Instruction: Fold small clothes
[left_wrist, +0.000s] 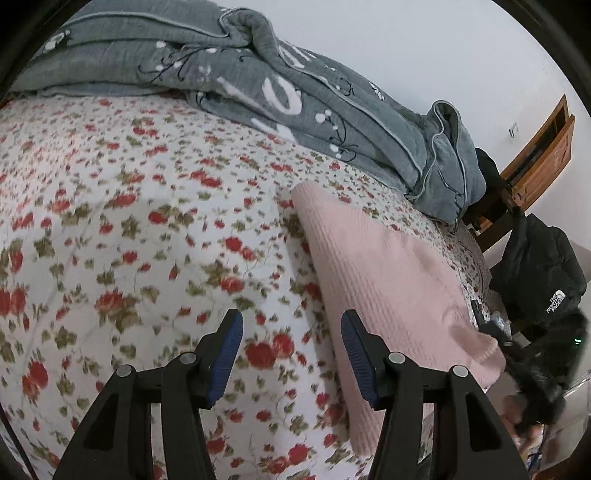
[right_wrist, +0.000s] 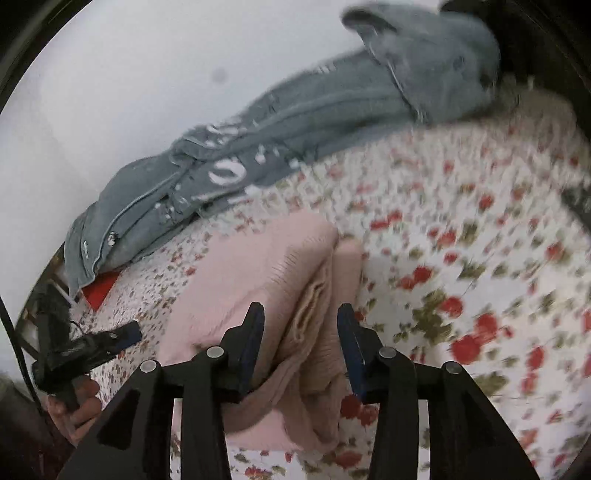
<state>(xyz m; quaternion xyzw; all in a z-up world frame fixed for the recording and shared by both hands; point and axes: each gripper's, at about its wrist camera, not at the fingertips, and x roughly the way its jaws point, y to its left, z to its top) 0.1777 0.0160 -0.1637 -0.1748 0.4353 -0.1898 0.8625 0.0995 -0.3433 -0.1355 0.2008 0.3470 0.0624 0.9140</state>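
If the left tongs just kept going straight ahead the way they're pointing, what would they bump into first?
Most likely the flowered bedspread. The left tongs stand open and empty, angled down at bare bedding. The pink knitted garment lies just right of that line, beside the right-hand finger, so it might be brushed; depth is hard to judge.

We note motion blur over the floral bedsheet (right_wrist: 480, 258) and grey quilt (right_wrist: 295, 129) in the right wrist view. The pink knit garment (right_wrist: 258, 280) passes behind the gripper's fingers there, its near edge hidden. Black jacket (left_wrist: 539, 273) is cut off at the frame rim.
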